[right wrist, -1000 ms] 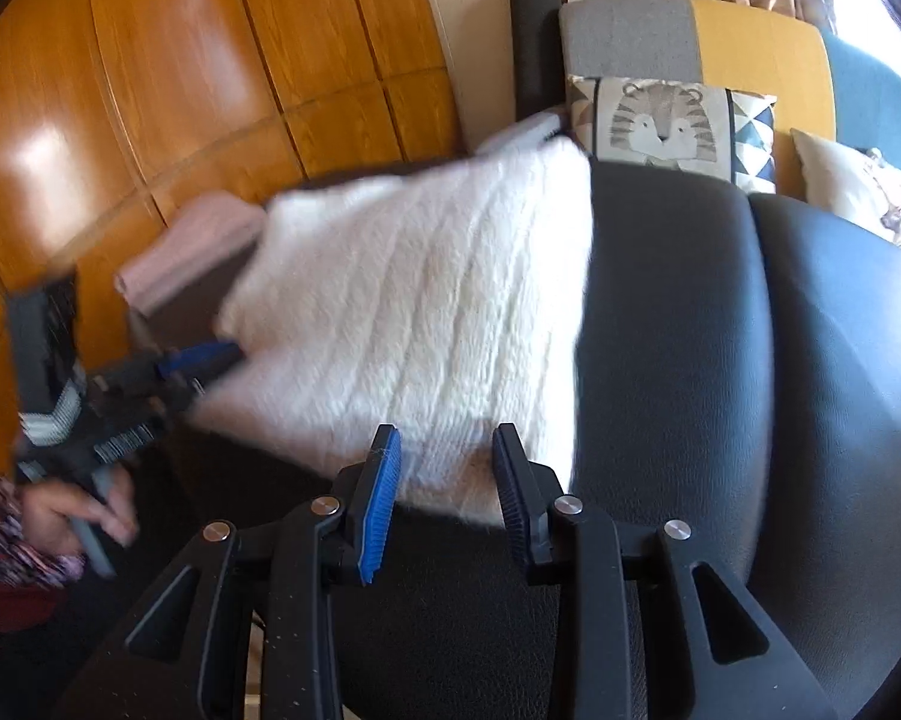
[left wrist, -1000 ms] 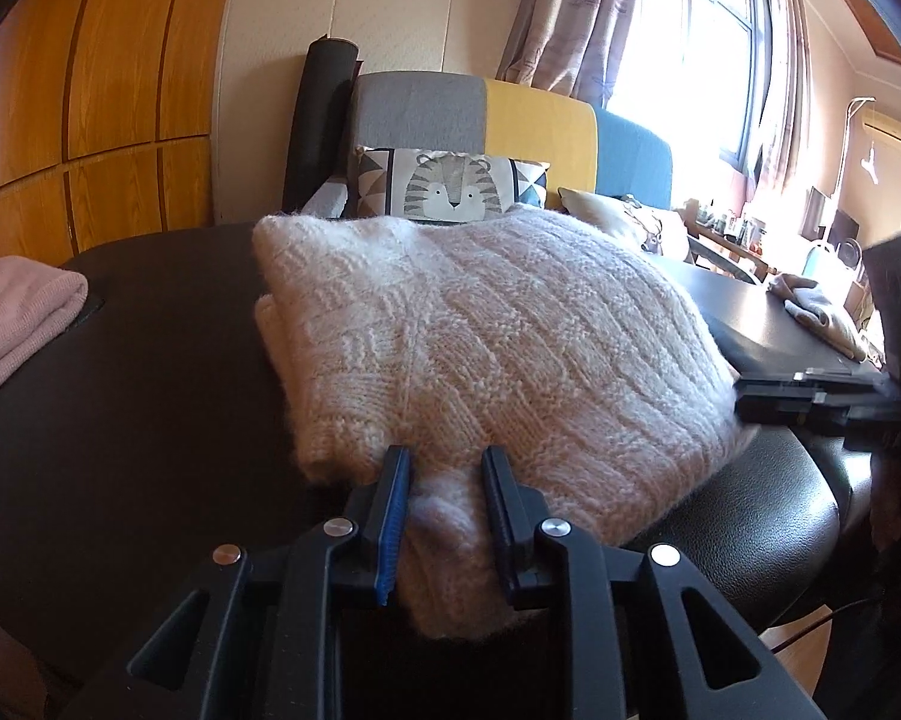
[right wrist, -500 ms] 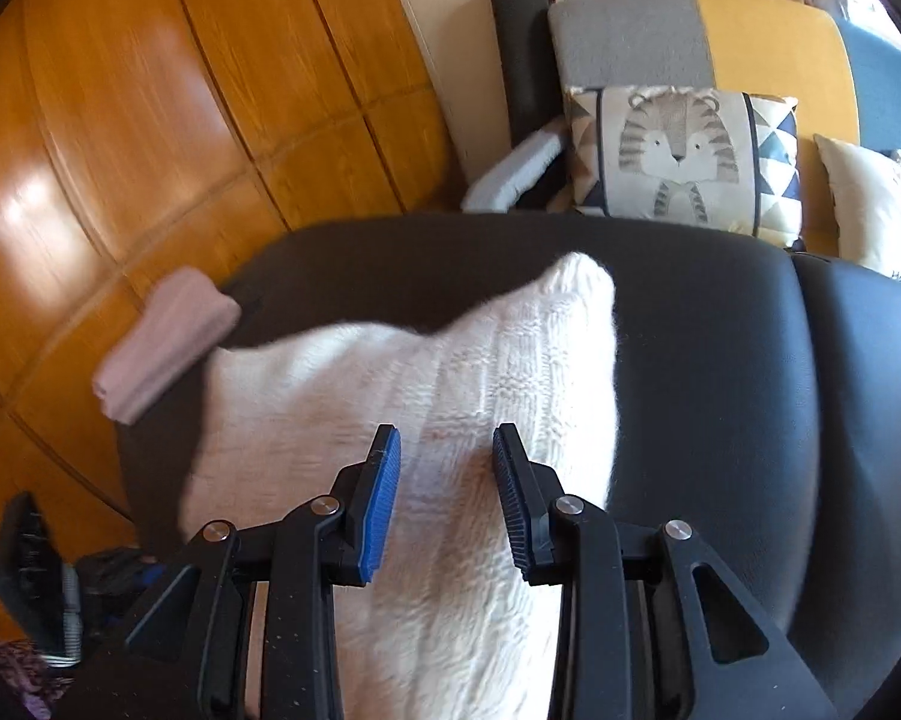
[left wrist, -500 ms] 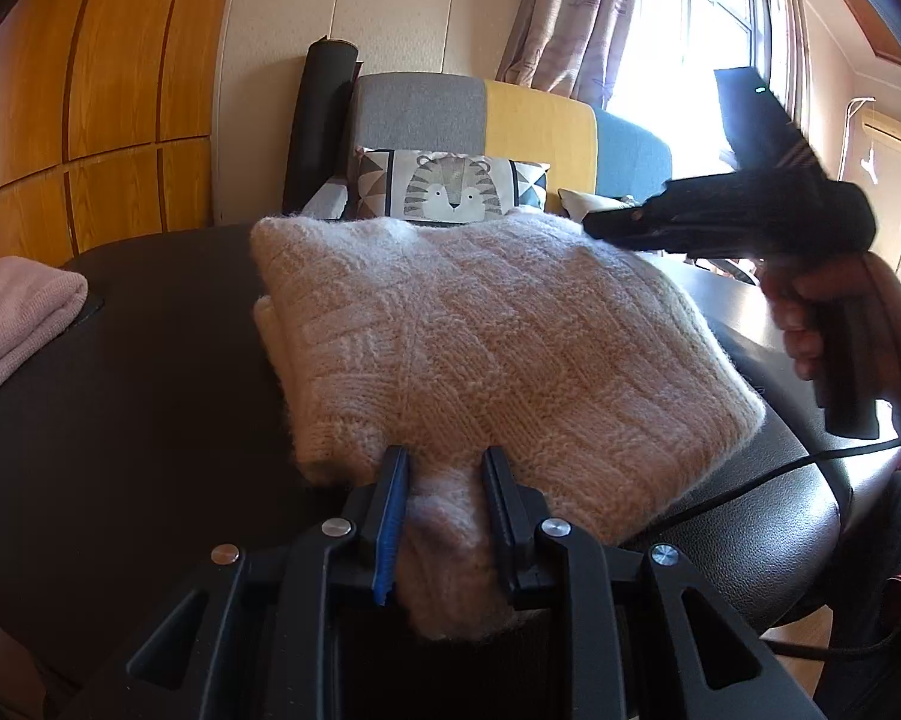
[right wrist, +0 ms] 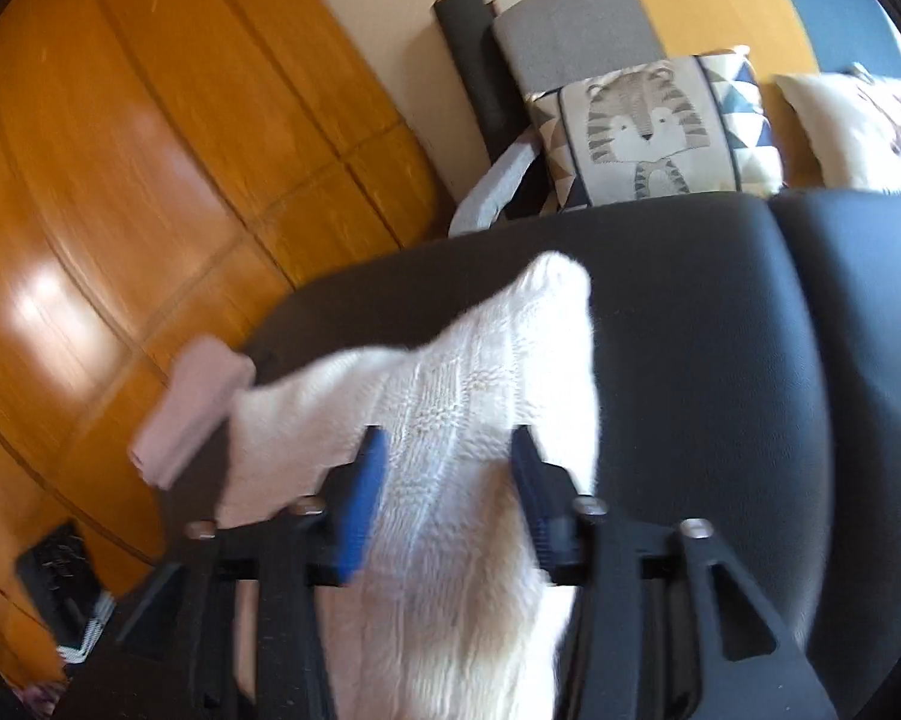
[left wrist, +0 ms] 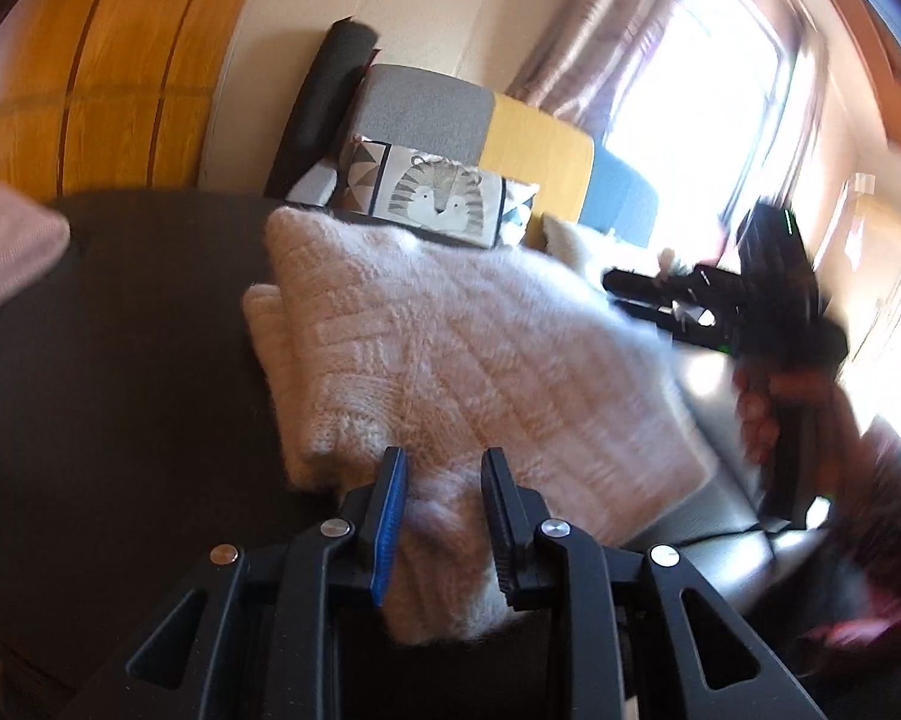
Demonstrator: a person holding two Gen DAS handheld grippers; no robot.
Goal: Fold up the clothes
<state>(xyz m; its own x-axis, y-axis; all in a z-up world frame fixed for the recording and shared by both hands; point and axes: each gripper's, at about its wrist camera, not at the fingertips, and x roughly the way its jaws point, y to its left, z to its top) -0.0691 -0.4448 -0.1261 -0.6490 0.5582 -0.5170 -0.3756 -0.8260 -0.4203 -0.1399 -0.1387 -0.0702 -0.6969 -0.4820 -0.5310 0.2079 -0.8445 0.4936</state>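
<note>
While the pink folded cloth (left wrist: 6, 252) lies at the left edge of the black leather seat (left wrist: 120, 360), the left gripper (left wrist: 441, 510) still pinches the fluffy cable-knit sweater (left wrist: 450, 360)'s near corner; the right gripper (right wrist: 447, 480) has swung over its other side, jaws parted astride the knit, suggesting a lift or fold.

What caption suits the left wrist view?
Left gripper pinching the folded cream knit sweater on the black cushion.

Orange wood panelling (right wrist: 150, 192), a patchwork sofa (left wrist: 450, 114) — bright curtained window (left wrist: 708, 96).
</note>
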